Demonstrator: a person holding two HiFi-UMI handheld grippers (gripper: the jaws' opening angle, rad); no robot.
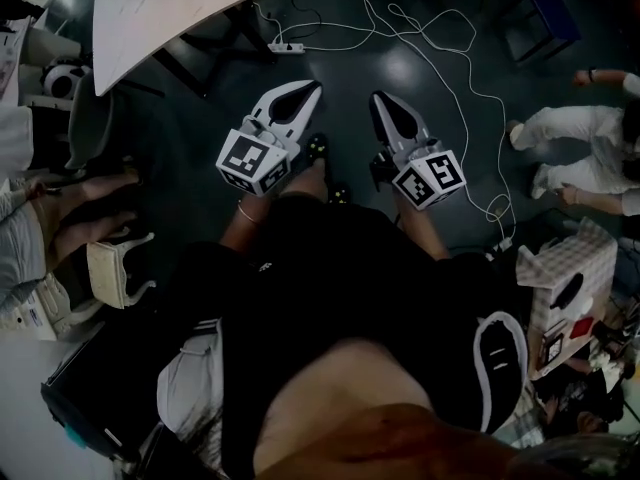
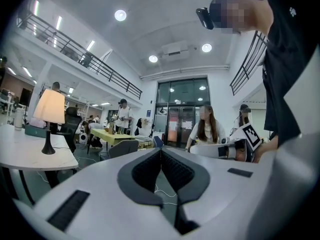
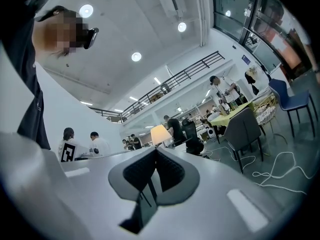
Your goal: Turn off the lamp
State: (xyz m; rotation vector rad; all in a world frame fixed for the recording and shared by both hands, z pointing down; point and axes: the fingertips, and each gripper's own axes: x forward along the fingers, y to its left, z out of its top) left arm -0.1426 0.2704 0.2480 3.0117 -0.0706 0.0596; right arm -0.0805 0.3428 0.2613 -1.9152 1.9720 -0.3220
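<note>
The lamp (image 2: 49,107) has a glowing cream shade on a thin black stem. It stands on a white round table (image 2: 30,156) at the far left of the left gripper view, well away from the jaws. In the right gripper view the lit lamp shade (image 3: 160,134) shows just above the jaw tips, in the distance. My left gripper (image 1: 306,89) and right gripper (image 1: 381,99) are held side by side over the dark floor. Both are shut with nothing between the pads. The white table's edge (image 1: 180,18) lies ahead to the left.
A power strip with white cables (image 1: 290,46) lies on the floor ahead. A seated person (image 1: 575,158) is at the right. A chair (image 1: 118,268) stands at the left, a checked box (image 1: 570,268) at the right. Grey chairs (image 3: 245,129) and a yellow-green table (image 2: 112,133) stand further off.
</note>
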